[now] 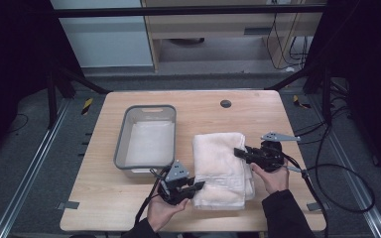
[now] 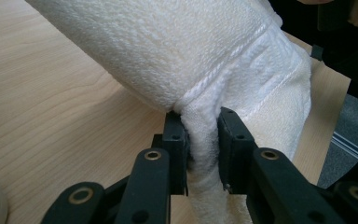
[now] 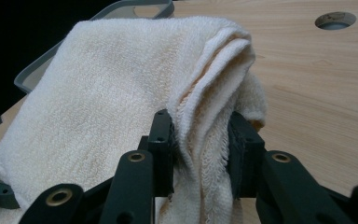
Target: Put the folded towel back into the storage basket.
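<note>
Nearest the person, two hands are reaching in over the front edge of one wooden desk (image 1: pixel 104 198), each holding one gripper. The left gripper (image 1: pixel 194 187) is sitting at the near left corner of the single folded white towel (image 1: pixel 222 166), its jaws pinching a gathered fold of the towel's hem between them, as the left gripper view is showing. A little farther in, the right gripper (image 1: pixel 239 152) is working at the towel's right edge, its jaws clamping a bunch of stacked layers. The towel is lying on the desk right of centre, its pinched edges lifting slightly. Just beside it to the left, one empty grey plastic bin (image 1: pixel 120 144) is standing. Beyond, one round cable hole (image 1: pixel 225 103) is sitting near the far edge.
</note>
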A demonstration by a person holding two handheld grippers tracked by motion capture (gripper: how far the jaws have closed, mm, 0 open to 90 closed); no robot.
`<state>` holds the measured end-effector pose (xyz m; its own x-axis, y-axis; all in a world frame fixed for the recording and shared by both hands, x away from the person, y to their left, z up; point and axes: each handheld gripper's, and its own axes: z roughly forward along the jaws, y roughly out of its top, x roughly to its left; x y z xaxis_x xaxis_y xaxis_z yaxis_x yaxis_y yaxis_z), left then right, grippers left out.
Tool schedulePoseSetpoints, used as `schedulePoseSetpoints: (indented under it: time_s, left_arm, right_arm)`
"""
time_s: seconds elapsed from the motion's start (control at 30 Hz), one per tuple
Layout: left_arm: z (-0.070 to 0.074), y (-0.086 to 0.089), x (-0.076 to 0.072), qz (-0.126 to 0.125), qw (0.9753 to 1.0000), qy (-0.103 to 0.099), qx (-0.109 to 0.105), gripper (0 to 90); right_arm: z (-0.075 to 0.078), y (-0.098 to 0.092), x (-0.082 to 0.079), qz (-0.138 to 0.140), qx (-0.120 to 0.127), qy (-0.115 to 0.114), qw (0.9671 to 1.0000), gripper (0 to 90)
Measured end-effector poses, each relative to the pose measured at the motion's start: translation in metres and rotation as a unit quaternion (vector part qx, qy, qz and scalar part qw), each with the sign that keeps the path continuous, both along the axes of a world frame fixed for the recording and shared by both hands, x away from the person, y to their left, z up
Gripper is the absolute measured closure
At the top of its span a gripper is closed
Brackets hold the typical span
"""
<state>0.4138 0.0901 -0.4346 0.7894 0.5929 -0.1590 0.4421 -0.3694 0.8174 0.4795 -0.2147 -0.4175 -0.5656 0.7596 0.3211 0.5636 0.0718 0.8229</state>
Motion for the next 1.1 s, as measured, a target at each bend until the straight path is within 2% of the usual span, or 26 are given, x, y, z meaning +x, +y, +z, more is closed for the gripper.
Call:
schedulePoseSetpoints:
  time_s: [0.4,0.67,1.1]
  left_arm:
    - [0.012,0.005,0.000,0.003,0.9999,-0.011,-0.010,74.6]
    - [0.026,0.014,0.002,0.011,0.9993,-0.025,-0.024,74.7]
    - [0.043,0.030,0.007,0.028,0.9980,-0.041,-0.041,74.7]
  right_arm:
    - [0.011,0.003,0.000,-0.001,0.003,-0.015,0.9999,67.0]
    - [0.028,0.011,0.004,0.001,0.012,-0.033,0.9994,67.0]
    - [0.046,0.025,0.011,0.000,0.018,-0.053,0.9985,67.1]
